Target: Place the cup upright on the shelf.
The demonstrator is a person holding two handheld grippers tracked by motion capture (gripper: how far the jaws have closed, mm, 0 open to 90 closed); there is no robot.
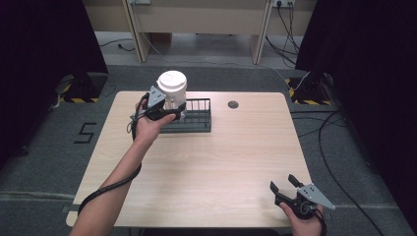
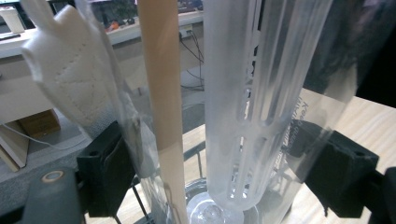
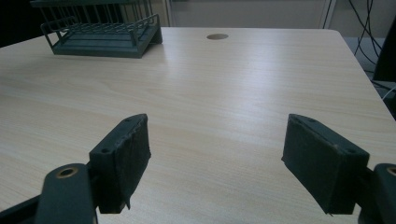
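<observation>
1. Left gripper [image 1: 169,114]: its jaws are closed around a clear plastic-wrapped bundle [image 1: 172,88] with a white lid-like top, held up above the left end of the dark wire rack [image 1: 199,118] at the far side of the table [image 1: 206,162].
2. Contents, left gripper view: a pale wooden stick [image 2: 163,93], a translucent ribbed piece [image 2: 252,102] and a white folded item [image 2: 70,74]; what these are is probably disposable tableware, but the close view is poor.
3. Risk: the wrap is slick and thin. It could slide through the pads, or crumple under a hard squeeze.
4. Risk: lowered off-centre, the bundle may catch a rack wire and tip.
5. Right gripper [image 1: 285,186]: jaws wide apart and empty, near the table's front right corner, well apart from the rack.
</observation>
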